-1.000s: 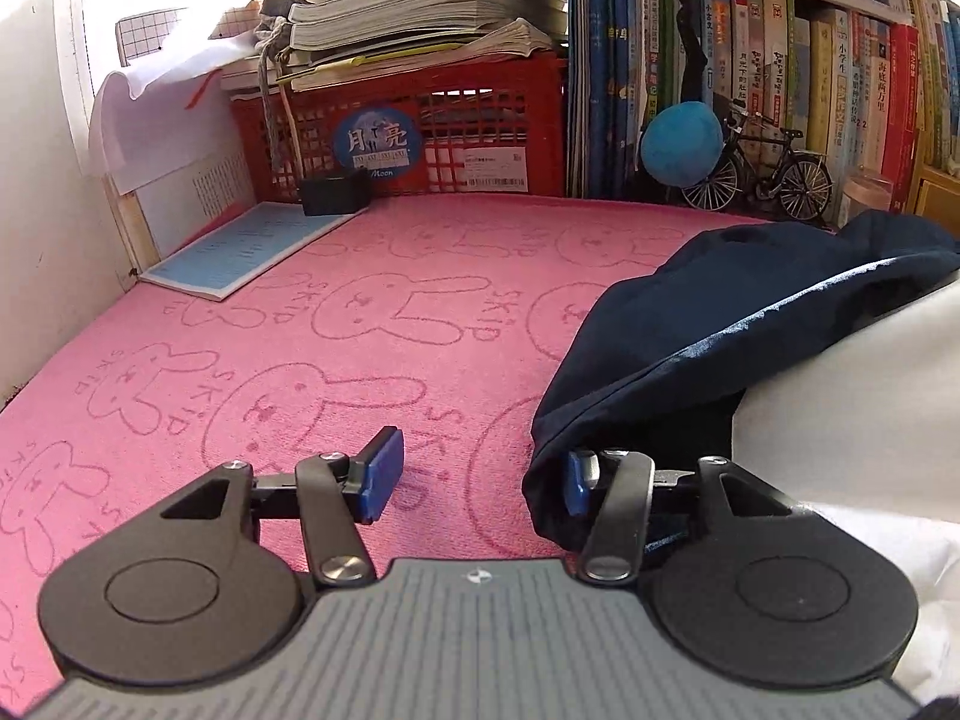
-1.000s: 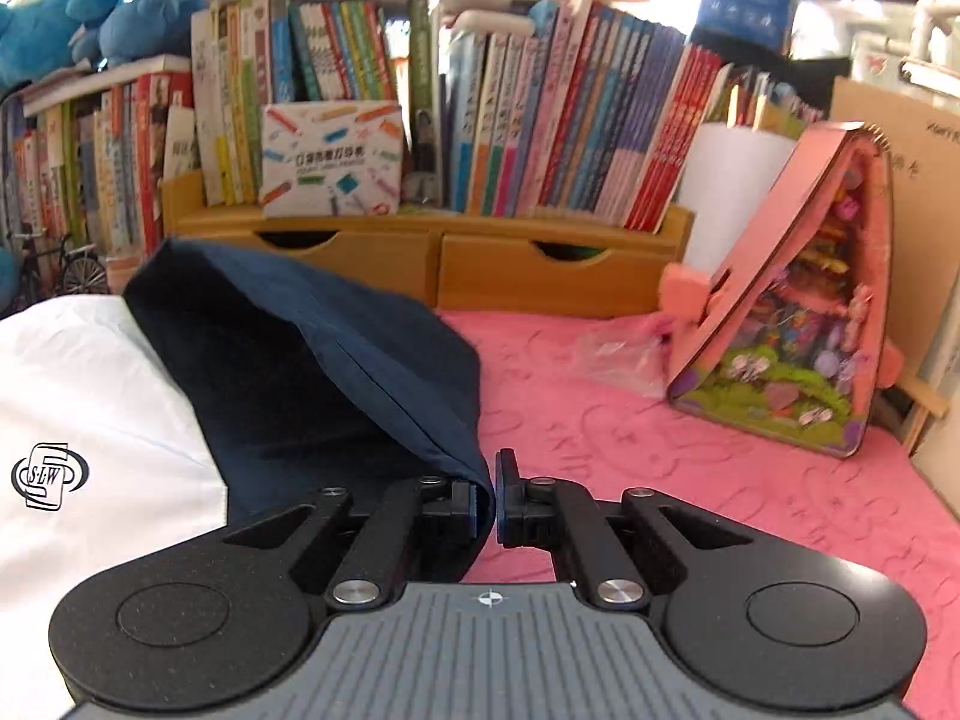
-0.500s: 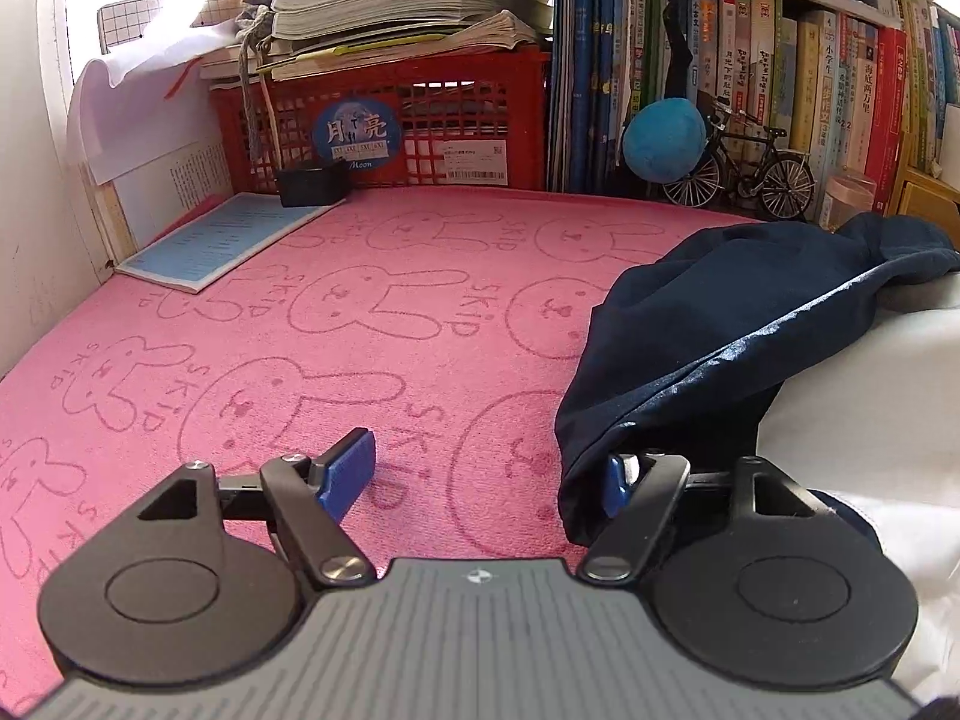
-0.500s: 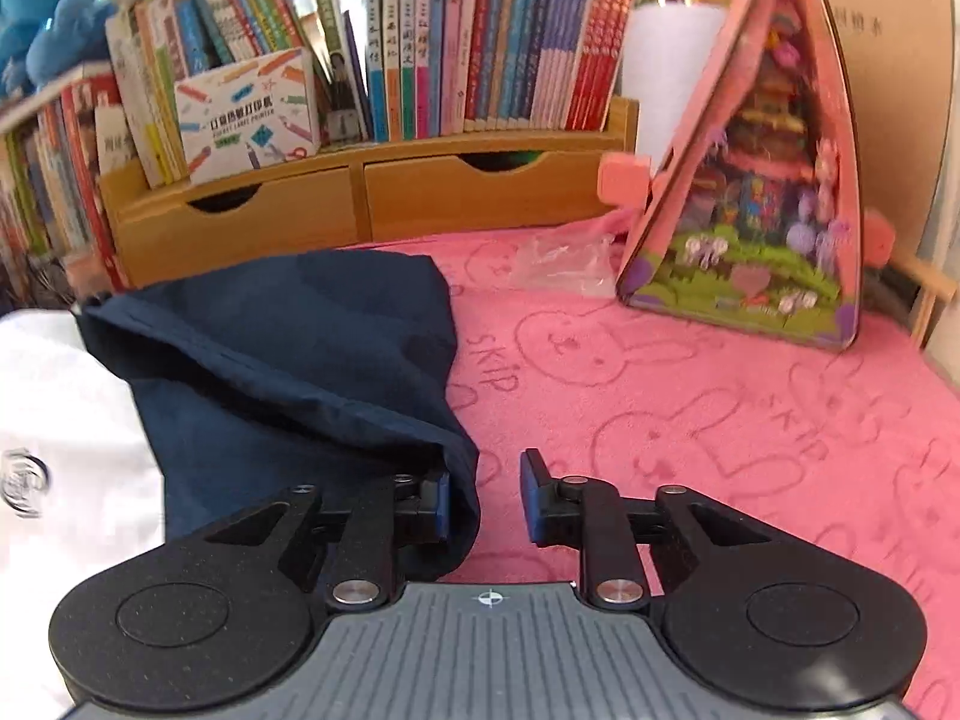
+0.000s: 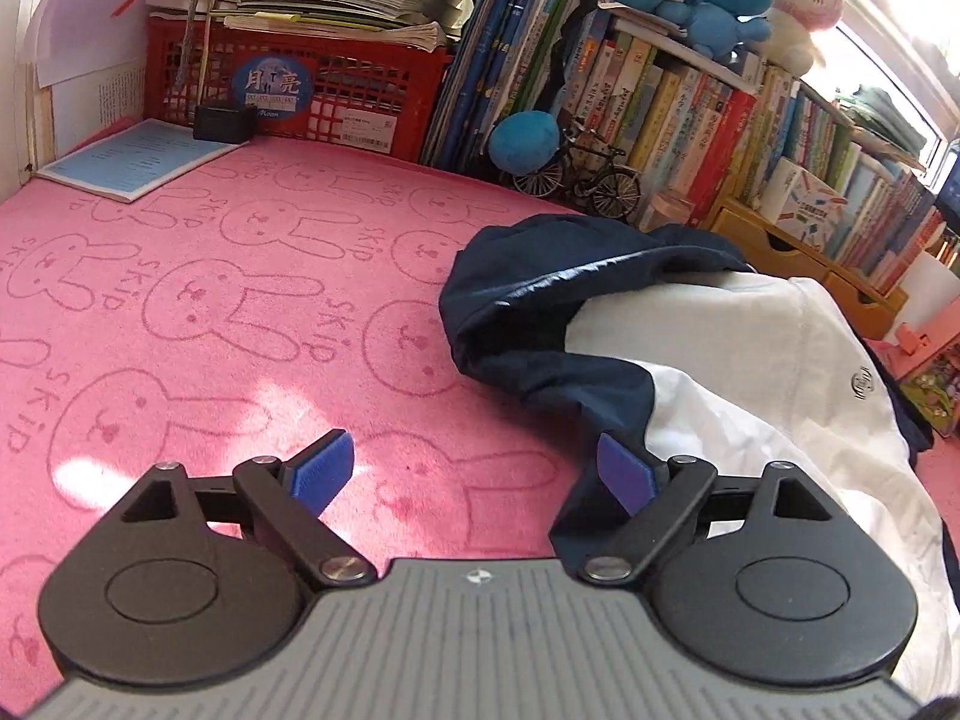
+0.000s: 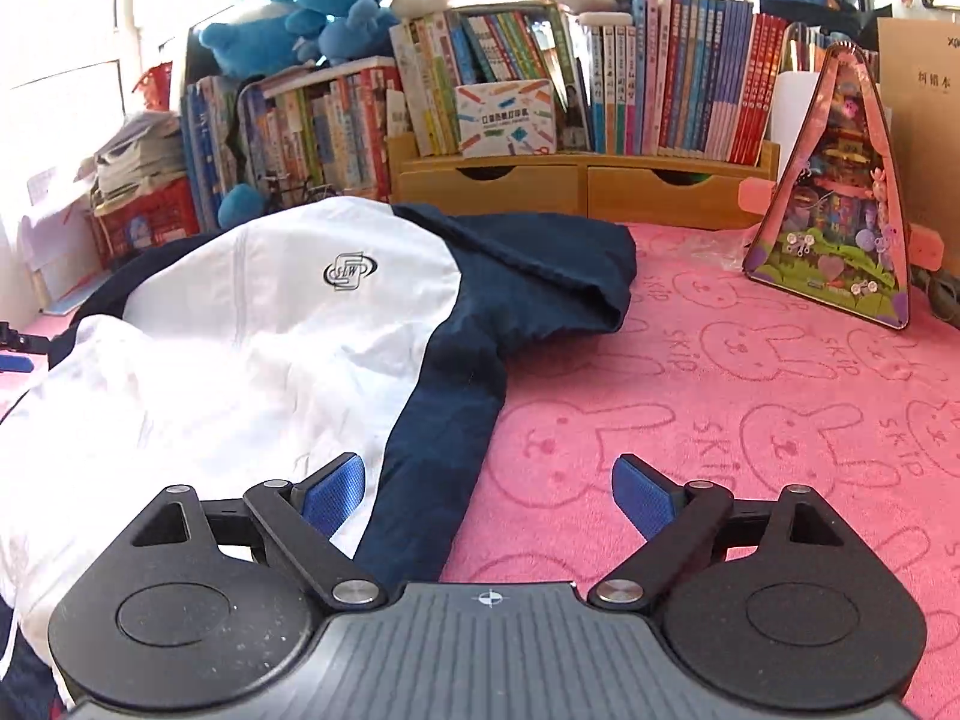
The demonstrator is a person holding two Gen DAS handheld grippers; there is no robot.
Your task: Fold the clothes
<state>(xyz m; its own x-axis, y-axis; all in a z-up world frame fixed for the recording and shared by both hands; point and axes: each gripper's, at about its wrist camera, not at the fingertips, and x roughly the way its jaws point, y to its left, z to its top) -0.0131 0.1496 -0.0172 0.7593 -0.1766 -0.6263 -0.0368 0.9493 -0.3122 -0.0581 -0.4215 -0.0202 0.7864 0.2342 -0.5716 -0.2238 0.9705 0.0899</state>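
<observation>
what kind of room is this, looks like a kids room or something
Probably a child's bedroom or study corner. Rows of books fill the back shelves, plush toys sit on top, and the jacket lies on a pink bunny-print mat.

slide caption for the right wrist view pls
Open right gripper above the navy sleeve of a white-and-navy jacket on a pink bunny-print mat.

I'm looking at a pink bunny-print mat (image 5: 252, 276) covering the whole surface. A white and navy jacket (image 6: 288, 348) lies on it, sleeves folded in. Also on it: a blue booklet (image 5: 138, 159) by the red crate (image 5: 372, 90), a model bicycle (image 5: 576, 177), and a pink triangular toy house (image 6: 834, 198).
</observation>
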